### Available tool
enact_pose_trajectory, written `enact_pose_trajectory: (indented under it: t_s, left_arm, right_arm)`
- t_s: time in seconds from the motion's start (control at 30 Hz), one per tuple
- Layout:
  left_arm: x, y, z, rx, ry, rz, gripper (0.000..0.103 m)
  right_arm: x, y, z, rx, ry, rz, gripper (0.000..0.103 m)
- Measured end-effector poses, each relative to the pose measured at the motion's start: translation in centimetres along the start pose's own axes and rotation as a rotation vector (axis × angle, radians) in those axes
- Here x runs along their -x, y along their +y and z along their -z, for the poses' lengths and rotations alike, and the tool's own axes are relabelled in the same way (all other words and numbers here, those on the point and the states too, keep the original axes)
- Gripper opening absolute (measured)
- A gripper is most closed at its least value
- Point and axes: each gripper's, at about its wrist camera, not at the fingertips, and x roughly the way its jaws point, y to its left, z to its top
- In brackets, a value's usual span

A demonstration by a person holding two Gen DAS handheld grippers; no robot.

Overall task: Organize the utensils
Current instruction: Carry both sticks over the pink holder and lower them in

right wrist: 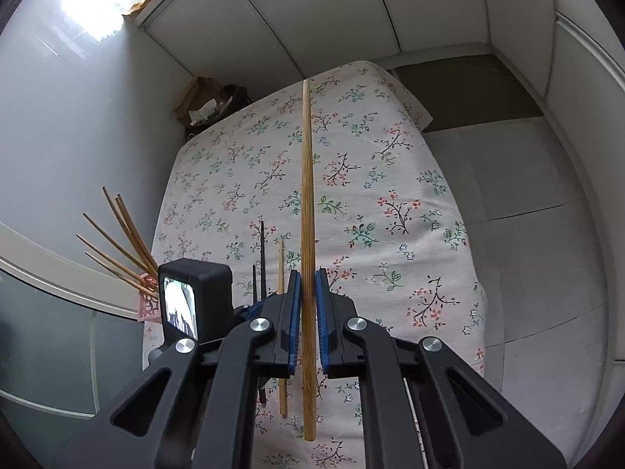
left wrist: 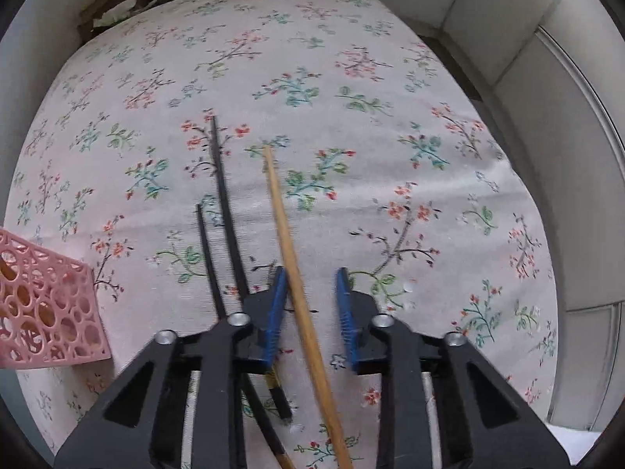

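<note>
- Left wrist view: the left tongs [left wrist: 311, 275] are seen with the jaws standing apart, low over the cloth-covered counter [left wrist: 371, 125]. The lying wooden chopstick [left wrist: 289, 242] runs between the pads, close against the left one and clear of the right.
- If the jaws are closed off-centre, this chopstick could be rolled or flicked aside rather than pinched.
- Two black chopsticks [left wrist: 224, 203] lie just beside it. The left finger could catch them, so that a mixed bundle is lifted or they are scattered.
- The pink holder [left wrist: 47, 305] stands at the left edge and could be knocked by a careless swing.
- Right wrist view: the right tongs [right wrist: 308, 275] are closed on the held wooden chopstick [right wrist: 308, 215], above the counter.
- The grip sits below the chopstick's middle, so it could pivot or slip.
- The bundled wooden chopsticks [right wrist: 117, 242] fan out of the holder, and an insertion could be blocked by them.
</note>
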Motion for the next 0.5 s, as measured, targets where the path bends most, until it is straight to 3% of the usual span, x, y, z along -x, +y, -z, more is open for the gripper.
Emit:
enact_pose_trajectory:
  t_s: [0.17, 0.5]
  left_arm:
    - [0.9, 0.4, -0.3, 0.01, -0.017, 0.018, 0.006]
    - [11.4, 1.3, 0.1, 0.026, -0.326, 0.201, 0.006]
  right_arm:
    - [0.4, -0.5, -0.1, -0.009, -0.02, 0.017, 0.008]
    - [1.1, 0.1, -0.4, 0.018, -0.093, 0.016, 0.008]
